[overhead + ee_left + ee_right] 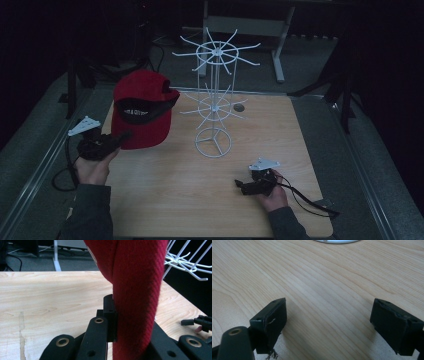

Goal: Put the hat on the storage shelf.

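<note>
cap: at the table's left, raised off the top, left of the rack
rack: stands on the table, centre-far
left gripper: near-left edge, touching the cap's near rim
right gripper: near-right on the table, well apart from the rack

A: That red cap is clearly cloth, a coarse twill weave, matt and a bit fuzzy up close. Its inner band looks black.

B: Yep. The table is pale wood grain, smooth with a soft sheen, though one chipped patch shows near the edge. The rack looks like thin white-coated wire, slightly glossy.

A: And the right gripper pads look like matt black plastic, scuffed at the edges.
</note>
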{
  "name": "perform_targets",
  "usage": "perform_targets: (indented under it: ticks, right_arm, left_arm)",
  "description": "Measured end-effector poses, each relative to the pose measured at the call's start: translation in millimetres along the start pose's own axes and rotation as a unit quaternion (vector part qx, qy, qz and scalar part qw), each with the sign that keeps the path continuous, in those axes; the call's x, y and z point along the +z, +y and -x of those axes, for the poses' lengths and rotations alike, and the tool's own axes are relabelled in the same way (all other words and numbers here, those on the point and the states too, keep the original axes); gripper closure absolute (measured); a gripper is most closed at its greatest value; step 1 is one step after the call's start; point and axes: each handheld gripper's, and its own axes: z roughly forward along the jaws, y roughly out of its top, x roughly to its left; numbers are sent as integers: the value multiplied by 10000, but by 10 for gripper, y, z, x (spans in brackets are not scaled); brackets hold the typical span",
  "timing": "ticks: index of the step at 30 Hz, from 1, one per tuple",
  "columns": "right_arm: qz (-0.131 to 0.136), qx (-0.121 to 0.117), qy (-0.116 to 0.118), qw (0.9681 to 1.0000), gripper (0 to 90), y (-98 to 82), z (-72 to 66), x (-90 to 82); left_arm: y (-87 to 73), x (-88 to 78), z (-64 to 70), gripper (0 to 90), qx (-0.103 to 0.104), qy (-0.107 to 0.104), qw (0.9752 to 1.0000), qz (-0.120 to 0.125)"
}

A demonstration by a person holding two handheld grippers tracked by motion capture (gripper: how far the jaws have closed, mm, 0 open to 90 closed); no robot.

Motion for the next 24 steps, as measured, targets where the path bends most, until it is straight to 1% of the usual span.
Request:
perform_targets:
  ticks: [11, 24]
  right_arm:
    - [2, -15, -8, 10000, 136, 1, 2, 0]
    - [-4, -19, -12, 10000, 136, 1, 3, -1]
  left_arm:
    - [119, 37, 32, 855, 27, 17, 9999, 166]
    - [255, 46, 56, 855, 83, 125, 9995, 295]
